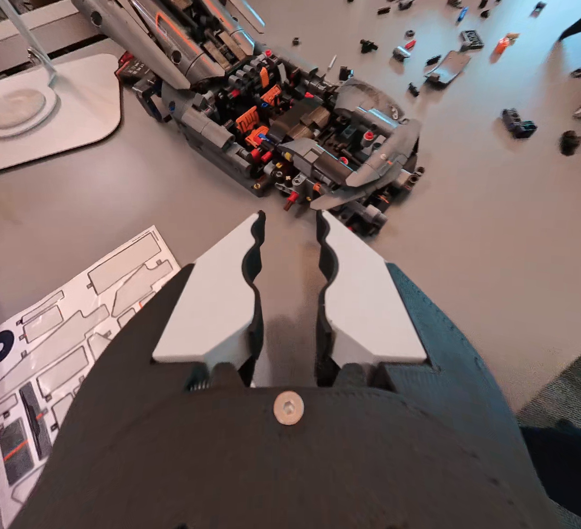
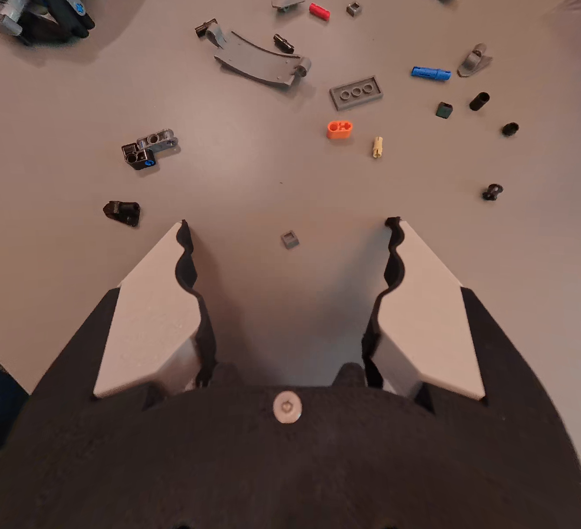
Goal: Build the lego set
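- Nearest the lens in the right wrist view, the right gripper (image 2: 287,221) hangs over the counter (image 2: 239,168) with its jaws spread wide and nothing between them.
- Just ahead of those jaws lies a small grey tile (image 2: 289,239); beyond the tile sit an orange beam (image 2: 339,129), a tan pin (image 2: 377,147), a grey plate (image 2: 356,92), a blue pin (image 2: 431,73) and a curved grey panel (image 2: 261,63).
- Left gripper (image 1: 290,215), in its own view, has its jaws parted by a narrow gap and empty, the tips near the model (image 1: 283,124) but not touching it.
- That model, a grey car with an orange and black interior, stands on the counter ahead of the left gripper, its rear cover tilted up; only a corner of it shows in the right wrist view, far left of the tile.
- A sticker sheet (image 1: 78,309) lies left of the left gripper, partly under its body.
- Risks, as a judgement:
  - the tile is flat and tiny, so wide jaws closing on it could flick it away or pinch it crooked;
  - a sideways sweep could scatter the loose pieces near the tile;
  - the left jaws could knock loose pins at the model's near edge.
- Hard to read:
  - the loose pieces beyond the model are blurred in the left wrist view;
  - the model's far end is cut off at the top;
  - a pale stand base (image 1: 47,111) left of the model is only partly in view.
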`<state>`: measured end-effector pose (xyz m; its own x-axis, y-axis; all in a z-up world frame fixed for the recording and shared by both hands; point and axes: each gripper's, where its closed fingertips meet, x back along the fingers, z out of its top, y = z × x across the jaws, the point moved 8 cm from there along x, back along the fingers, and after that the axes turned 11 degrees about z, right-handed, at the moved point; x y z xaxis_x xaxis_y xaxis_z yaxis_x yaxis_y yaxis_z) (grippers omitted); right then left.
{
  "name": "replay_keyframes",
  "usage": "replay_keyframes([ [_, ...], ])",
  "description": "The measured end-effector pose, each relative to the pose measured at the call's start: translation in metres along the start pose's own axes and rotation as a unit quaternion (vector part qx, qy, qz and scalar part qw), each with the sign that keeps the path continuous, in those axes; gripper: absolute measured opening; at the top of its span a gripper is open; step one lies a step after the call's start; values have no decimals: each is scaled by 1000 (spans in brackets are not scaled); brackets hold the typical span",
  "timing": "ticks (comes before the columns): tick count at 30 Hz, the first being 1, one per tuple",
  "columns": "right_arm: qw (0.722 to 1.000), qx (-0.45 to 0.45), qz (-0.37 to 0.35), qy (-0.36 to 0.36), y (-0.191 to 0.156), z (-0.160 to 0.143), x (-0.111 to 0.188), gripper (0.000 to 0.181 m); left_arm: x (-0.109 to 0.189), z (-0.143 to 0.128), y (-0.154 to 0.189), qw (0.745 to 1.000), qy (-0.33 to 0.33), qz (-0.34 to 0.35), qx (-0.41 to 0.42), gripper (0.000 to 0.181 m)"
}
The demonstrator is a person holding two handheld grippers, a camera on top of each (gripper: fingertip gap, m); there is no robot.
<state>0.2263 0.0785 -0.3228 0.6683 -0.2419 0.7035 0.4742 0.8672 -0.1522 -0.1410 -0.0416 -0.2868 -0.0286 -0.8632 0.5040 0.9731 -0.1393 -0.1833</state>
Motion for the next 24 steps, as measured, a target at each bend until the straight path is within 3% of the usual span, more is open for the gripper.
replay_keyframes([
  [6,1000,-19,-17,4,12,6,-6,138,-26,-10,1,997,-77,-22,9,48],
  [8,999,-28,-25,3,17,8,-9,143,-31,-15,2,994,-105,-19,3,46],
  [11,999,-27,-35,-2,22,8,-8,155,-36,-14,2,994,-112,6,12,46],
  [18,998,-42,-38,-5,32,7,-6,155,-38,-13,-2,991,-109,73,13,40],
  [24,998,-41,-38,-4,31,6,-6,155,-38,-15,-9,988,-117,95,38,55],
])
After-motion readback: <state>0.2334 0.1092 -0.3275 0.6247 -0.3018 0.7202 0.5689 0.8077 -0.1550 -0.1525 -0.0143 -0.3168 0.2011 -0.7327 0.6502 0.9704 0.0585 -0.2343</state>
